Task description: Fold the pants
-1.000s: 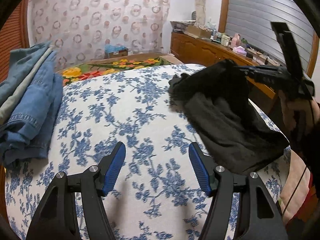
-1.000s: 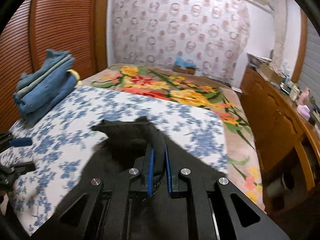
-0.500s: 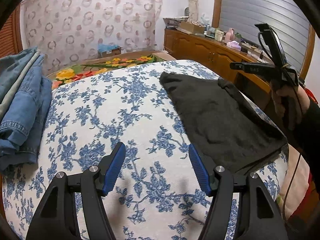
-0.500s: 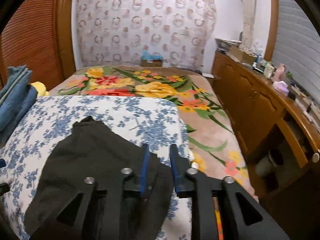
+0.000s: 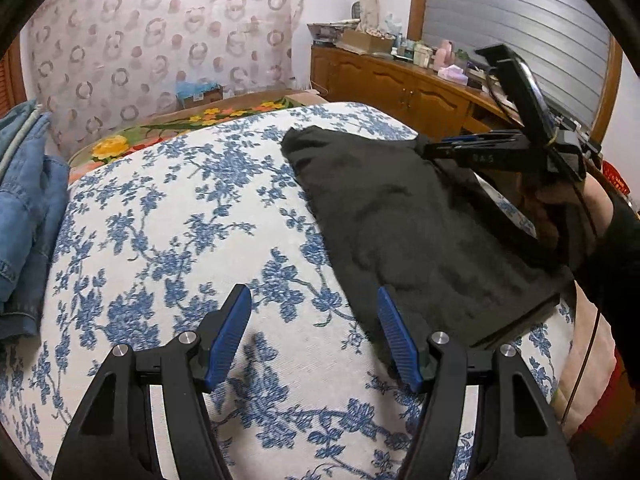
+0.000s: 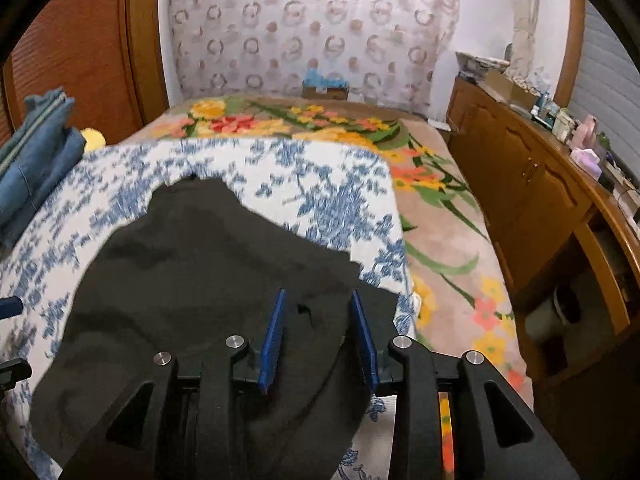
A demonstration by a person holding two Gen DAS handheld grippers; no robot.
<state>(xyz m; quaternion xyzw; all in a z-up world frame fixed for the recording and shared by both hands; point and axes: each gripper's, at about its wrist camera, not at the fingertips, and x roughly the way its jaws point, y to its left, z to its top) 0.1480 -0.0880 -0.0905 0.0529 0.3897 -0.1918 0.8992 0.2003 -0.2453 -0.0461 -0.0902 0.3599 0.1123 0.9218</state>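
Black pants (image 5: 400, 220) lie folded flat on the right side of the blue-flowered bed cover (image 5: 180, 220). My left gripper (image 5: 314, 300) is open just above the cover, its right fingertip at the pants' near left edge, with nothing between the pads. My right gripper (image 6: 318, 296) hovers over the pants' (image 6: 200, 272) right edge. Its jaws are opening; black cloth lies below the gap and the pads do not press it. In the left wrist view the right gripper (image 5: 430, 148) shows side-on at the pants' far right corner, held by a hand (image 5: 560, 208).
A stack of folded jeans (image 5: 24, 200) sits at the bed's left edge, also seen as the jeans (image 6: 36, 160) in the right wrist view. A flowered blanket (image 6: 320, 124) covers the far bed. A wooden sideboard (image 6: 520, 184) with small items runs along the right.
The right gripper was shut on a raised fold of the pants; it laid the fold down and its jaws parted. The left gripper drifted right toward the pants, staying open.
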